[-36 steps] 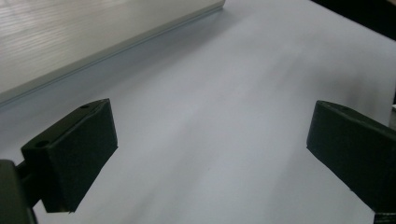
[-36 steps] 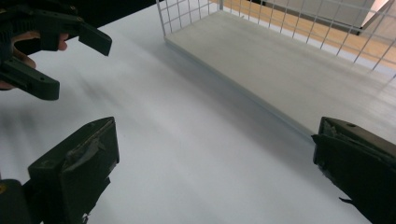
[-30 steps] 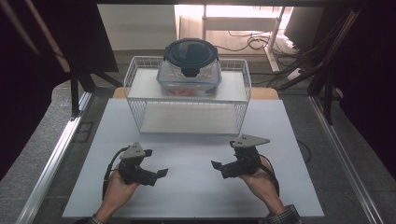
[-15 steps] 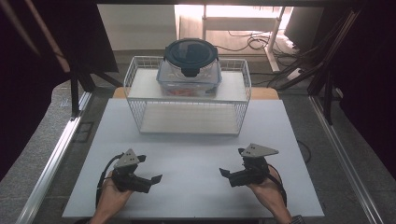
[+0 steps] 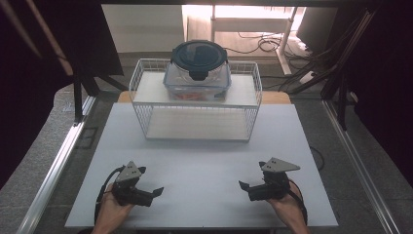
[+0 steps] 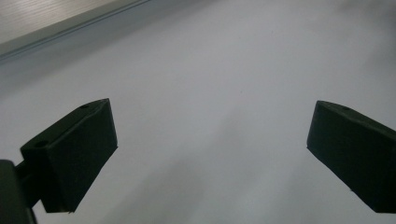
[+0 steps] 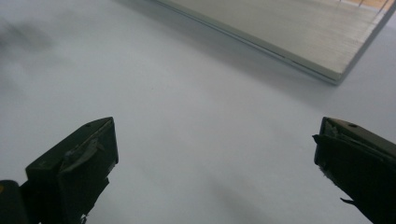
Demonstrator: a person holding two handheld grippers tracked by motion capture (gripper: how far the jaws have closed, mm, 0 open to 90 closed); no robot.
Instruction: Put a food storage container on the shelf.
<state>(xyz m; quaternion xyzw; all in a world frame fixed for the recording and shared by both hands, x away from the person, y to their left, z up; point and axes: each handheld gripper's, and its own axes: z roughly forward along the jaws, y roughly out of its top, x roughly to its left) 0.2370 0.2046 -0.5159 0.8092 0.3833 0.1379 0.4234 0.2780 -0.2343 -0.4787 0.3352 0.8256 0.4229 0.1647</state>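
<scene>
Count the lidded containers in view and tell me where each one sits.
1. The clear container with a dark lid sits on top of the white wire rack at the far side of the table; the shelf beneath it looks bare.

The right gripper [image 7: 212,168] looks down along its two black jaws, which rise from the bottom corners and stand wide apart with nothing between them. The left jaw's inner face carries pale scuffs, and the right jaw's edge looks frayed. Beneath them spreads the white counter [image 7: 187,93], bare and softly shadowed near the upper left corner. Across the upper right runs a pale ribbed panel [image 7: 299,32], its thin edge slanting down to a corner at the right.
</scene>
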